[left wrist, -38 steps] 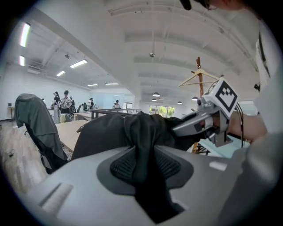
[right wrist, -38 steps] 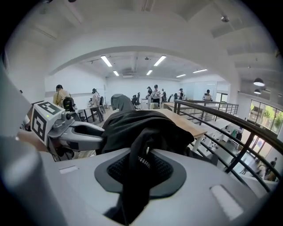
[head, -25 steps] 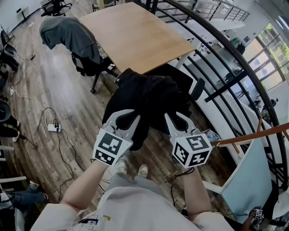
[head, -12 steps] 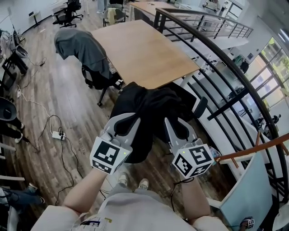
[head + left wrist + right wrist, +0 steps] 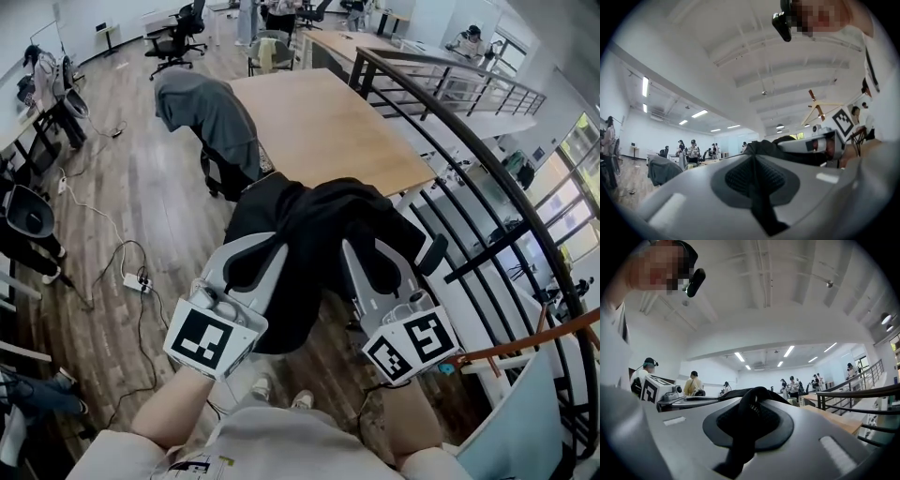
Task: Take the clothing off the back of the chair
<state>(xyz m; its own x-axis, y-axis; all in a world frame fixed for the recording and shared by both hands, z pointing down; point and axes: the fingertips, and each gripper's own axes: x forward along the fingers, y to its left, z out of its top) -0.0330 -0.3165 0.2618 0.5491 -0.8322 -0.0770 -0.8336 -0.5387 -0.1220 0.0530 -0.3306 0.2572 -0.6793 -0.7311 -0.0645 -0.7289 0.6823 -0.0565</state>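
Clothing [image 5: 314, 225], black and bunched, is hanging just ahead of and between both sets of jaws in the head view. The left gripper [image 5: 253, 253] and right gripper [image 5: 367, 258] are taking it at two separate spots, apparently to share its weight and clear the chair [image 5: 429, 251] below.

In the left gripper view, the jaws are pressing together on a fold of the clothing [image 5: 757, 197].

In the right gripper view, the jaws are likewise pinching a fold of it [image 5: 743, 427].

Head view: black fabric garment [image 5: 309, 234] covers the tips of left gripper [image 5: 752, 164] and right gripper [image 5: 751, 401]. Beneath it, black office chair [image 5: 428, 255]: only a rounded edge shows. Far-off people [image 5: 689, 149] too small to tell.
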